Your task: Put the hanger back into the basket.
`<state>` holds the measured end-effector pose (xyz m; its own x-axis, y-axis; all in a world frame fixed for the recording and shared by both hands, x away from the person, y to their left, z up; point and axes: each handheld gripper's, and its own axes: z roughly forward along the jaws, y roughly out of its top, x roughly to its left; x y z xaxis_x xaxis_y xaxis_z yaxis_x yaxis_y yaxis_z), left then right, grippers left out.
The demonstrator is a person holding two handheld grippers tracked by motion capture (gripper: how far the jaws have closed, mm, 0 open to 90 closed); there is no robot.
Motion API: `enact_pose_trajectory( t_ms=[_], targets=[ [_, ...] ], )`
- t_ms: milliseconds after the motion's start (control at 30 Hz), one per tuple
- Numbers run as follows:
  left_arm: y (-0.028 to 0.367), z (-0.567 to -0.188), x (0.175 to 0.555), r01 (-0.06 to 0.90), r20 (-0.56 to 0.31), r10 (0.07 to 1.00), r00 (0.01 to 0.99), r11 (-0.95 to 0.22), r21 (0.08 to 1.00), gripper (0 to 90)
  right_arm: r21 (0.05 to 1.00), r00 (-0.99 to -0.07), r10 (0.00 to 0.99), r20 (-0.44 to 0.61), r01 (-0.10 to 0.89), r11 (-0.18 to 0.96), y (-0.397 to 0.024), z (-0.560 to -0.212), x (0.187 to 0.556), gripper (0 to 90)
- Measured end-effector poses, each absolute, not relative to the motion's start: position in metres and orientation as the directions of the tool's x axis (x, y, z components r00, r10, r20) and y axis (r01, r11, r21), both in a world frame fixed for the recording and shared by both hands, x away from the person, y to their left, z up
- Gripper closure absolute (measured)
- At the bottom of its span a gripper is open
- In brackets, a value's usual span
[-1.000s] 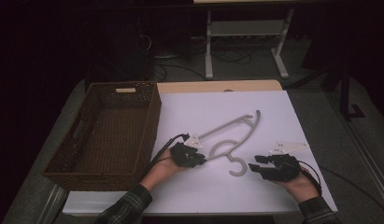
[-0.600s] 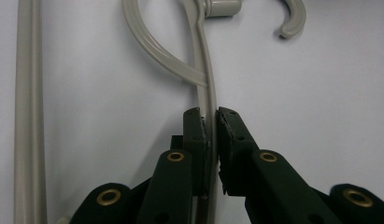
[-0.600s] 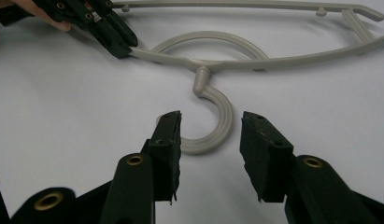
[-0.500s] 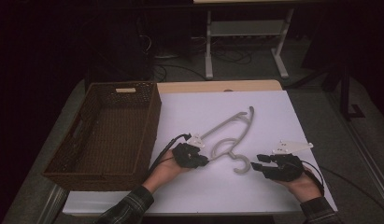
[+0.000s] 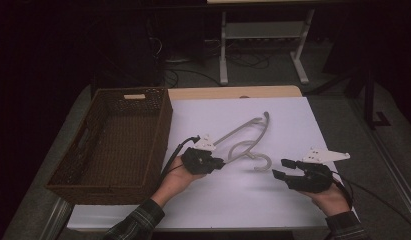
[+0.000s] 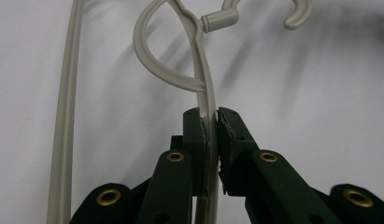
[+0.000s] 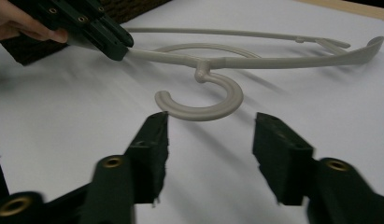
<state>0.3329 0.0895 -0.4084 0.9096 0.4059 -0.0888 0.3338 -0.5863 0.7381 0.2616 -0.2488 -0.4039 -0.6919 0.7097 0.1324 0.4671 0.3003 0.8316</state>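
A: What's the left gripper (image 5: 219, 163) got?

B: It's clamped on the hanger (image 5: 245, 140), pale grey plastic. In the left gripper view the jaws are pinched tight on one arm of the hanger (image 6: 199, 70), w/ the loop and hook just past the tips.

A: Is the hanger lying flat?

B: Can't say for sure. It's over the white sheet (image 5: 233, 200) mid-table, and its shadow on the sheet sits a bit apart from the hook. The hook end points toward the person, the far end toward the back of the table.

A: And the right gripper (image 5: 283, 169)?

B: Jaws spread wide, nothing btwn them. It's to the right of the hook, near but not touching. In the right gripper view the hook (image 7: 203, 100) curls just beyond the tips, and the left gripper (image 7: 124, 46) shows farther off, biting the hanger's arm.

A: Anything else on the table?

B: A brown wicker basket (image 5: 163, 125) on the left side, beside the sheet, just left of the left hand (image 5: 175, 172).
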Motion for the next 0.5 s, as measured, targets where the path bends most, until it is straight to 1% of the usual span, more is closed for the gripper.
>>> enact_pose_trajectory(
  t_ms=[33,67,133,200,333,500],
  targets=[
    [0.09,-0.407,0.333,0.331,-0.082,0.411,0.908,-0.585,0.74,83.1,0.839,-0.686,0.716,0.131,0.462,0.289,-0.249,-0.403,0.261,33.1],
    [0.09,-0.405,0.333,0.333,-0.082,0.414,0.907,-0.581,0.743,83.1,0.839,-0.686,0.716,0.131,0.462,0.289,-0.249,-0.403,0.261,33.1],
    [0.091,-0.401,0.333,0.33,-0.08,0.419,0.904,-0.568,0.754,83.1,0.842,-0.684,0.717,0.134,0.461,0.282,-0.248,-0.404,0.262,24.9],
    [0.092,-0.396,0.333,0.323,-0.073,0.423,0.903,-0.558,0.765,83.0,0.84,-0.684,0.717,0.133,0.461,0.285,-0.247,-0.405,0.262,20.0],
    [0.095,-0.387,0.333,0.317,-0.069,0.436,0.898,-0.53,0.787,83.0,0.835,-0.687,0.716,0.119,0.459,0.302,-0.244,-0.409,0.263,13.9],
    [0.1,-0.376,0.333,0.316,-0.071,0.456,0.887,-0.491,0.812,83.0,0.831,-0.684,0.722,0.11,0.461,0.311,-0.243,-0.411,0.264,12.8]
  ],
)
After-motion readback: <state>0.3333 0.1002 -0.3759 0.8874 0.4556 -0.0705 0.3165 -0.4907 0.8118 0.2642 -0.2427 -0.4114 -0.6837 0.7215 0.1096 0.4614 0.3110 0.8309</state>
